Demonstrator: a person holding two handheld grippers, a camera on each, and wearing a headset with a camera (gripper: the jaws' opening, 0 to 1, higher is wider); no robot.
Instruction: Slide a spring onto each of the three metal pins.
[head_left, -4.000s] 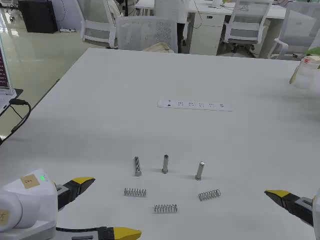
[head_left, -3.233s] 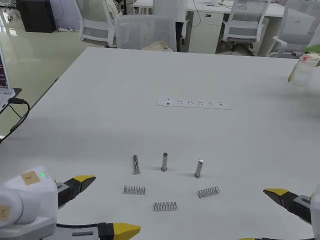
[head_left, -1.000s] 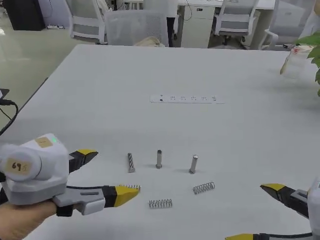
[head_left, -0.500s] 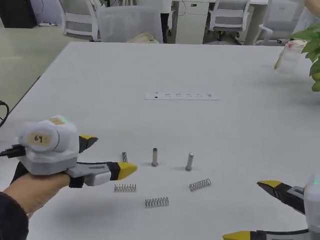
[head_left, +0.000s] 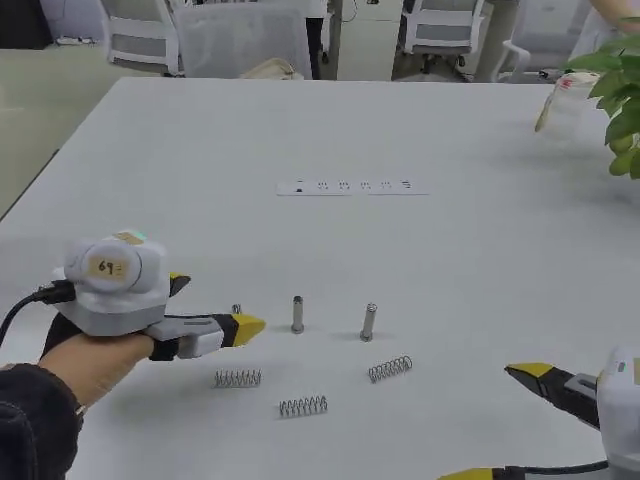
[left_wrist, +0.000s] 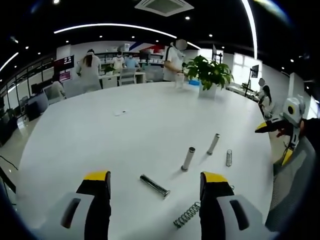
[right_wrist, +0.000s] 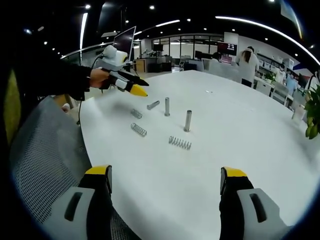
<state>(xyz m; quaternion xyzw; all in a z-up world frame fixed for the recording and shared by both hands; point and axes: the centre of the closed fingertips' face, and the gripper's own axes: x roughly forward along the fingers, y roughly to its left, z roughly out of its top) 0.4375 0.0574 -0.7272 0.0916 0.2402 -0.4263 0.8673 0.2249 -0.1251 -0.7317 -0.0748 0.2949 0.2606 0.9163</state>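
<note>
Three metal pins stand in a row on the white table: the left pin (head_left: 236, 310) (left_wrist: 154, 185) looks to lie on its side, while the middle pin (head_left: 297, 313) (left_wrist: 188, 159) and right pin (head_left: 368, 322) (left_wrist: 213, 144) are upright. Three loose springs lie in front of them: left spring (head_left: 237, 378), middle spring (head_left: 303, 405), right spring (head_left: 389, 369). My left gripper (head_left: 213, 304) (left_wrist: 155, 176) hovers open, its jaws either side of the left pin, holding nothing. My right gripper (head_left: 490, 423) (right_wrist: 165, 175) is open and empty at the near right, away from the parts.
A white power strip (head_left: 344, 186) lies farther back on the table. A potted plant (head_left: 622, 110) and a clear container (head_left: 562, 102) sit at the far right. Office chairs (head_left: 230, 35) stand beyond the far edge. The near table edge (right_wrist: 95, 150) is close to my right gripper.
My left gripper has lifted off the near left and moved forward to the left pin, uncovering the left spring. The right gripper has hardly moved. The head camera has tilted.
</note>
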